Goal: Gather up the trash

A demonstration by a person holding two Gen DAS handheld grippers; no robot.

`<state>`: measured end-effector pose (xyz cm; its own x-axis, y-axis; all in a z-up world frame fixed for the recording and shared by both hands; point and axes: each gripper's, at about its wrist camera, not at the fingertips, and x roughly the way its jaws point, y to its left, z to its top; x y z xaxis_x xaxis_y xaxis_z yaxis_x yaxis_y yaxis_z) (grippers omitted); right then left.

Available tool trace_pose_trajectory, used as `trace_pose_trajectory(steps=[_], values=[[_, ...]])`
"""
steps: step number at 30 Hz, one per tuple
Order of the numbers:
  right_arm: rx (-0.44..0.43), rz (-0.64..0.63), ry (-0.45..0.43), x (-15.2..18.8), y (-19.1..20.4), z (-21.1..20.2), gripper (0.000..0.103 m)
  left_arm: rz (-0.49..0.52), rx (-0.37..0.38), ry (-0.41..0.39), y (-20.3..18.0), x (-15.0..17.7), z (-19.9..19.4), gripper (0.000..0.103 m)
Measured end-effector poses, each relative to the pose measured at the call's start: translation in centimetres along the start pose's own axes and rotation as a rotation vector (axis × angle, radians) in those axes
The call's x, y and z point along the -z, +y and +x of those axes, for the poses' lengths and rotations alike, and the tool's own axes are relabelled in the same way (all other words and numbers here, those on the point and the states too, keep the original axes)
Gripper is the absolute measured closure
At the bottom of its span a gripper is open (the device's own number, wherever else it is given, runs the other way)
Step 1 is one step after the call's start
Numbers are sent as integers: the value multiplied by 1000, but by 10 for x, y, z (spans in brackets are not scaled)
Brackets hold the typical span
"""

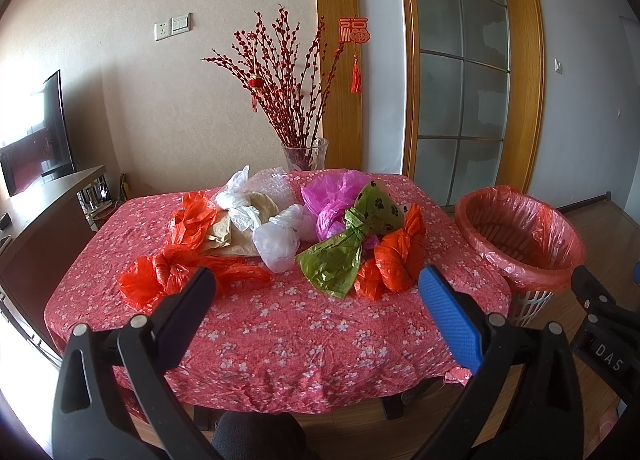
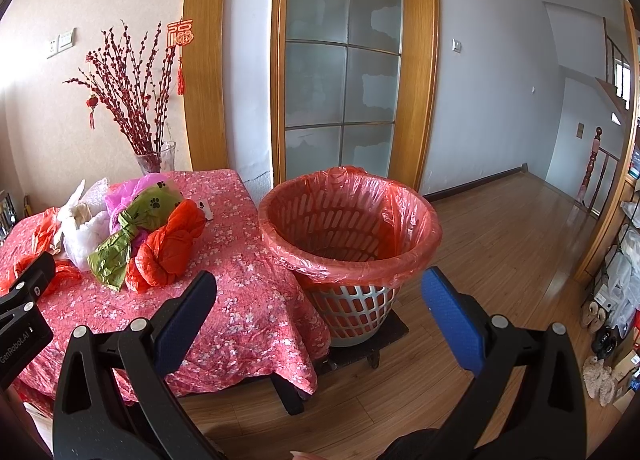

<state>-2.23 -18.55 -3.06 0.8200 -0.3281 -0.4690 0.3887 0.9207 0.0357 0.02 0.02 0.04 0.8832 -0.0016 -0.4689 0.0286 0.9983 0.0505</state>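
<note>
— Looking at the table [image 1: 280,324], is any trash picked up yet?

— No. The bags [image 1: 280,236] all sit in a heap on the pink cloth. The red bag [image 1: 394,260] and the green bag [image 1: 340,260] lie nearest the bin [image 2: 352,236].

— Is the bin full?

— It looks empty, with just a red liner inside. It stands just beside the table.

— And the grabbers?

— The left gripper [image 1: 320,292] and right gripper [image 2: 320,292] both have their jaws wide apart, holding nothing. All the work is left.

Red-lined basket [image 2: 350,256] beside table [image 2: 248,300]
</note>
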Motion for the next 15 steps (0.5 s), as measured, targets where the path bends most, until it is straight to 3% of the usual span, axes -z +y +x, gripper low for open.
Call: trace_pose_trajectory(steps=[15], values=[[-7,-6,1,0,1,1,2,0,-7,4,-2,7,1,4]])
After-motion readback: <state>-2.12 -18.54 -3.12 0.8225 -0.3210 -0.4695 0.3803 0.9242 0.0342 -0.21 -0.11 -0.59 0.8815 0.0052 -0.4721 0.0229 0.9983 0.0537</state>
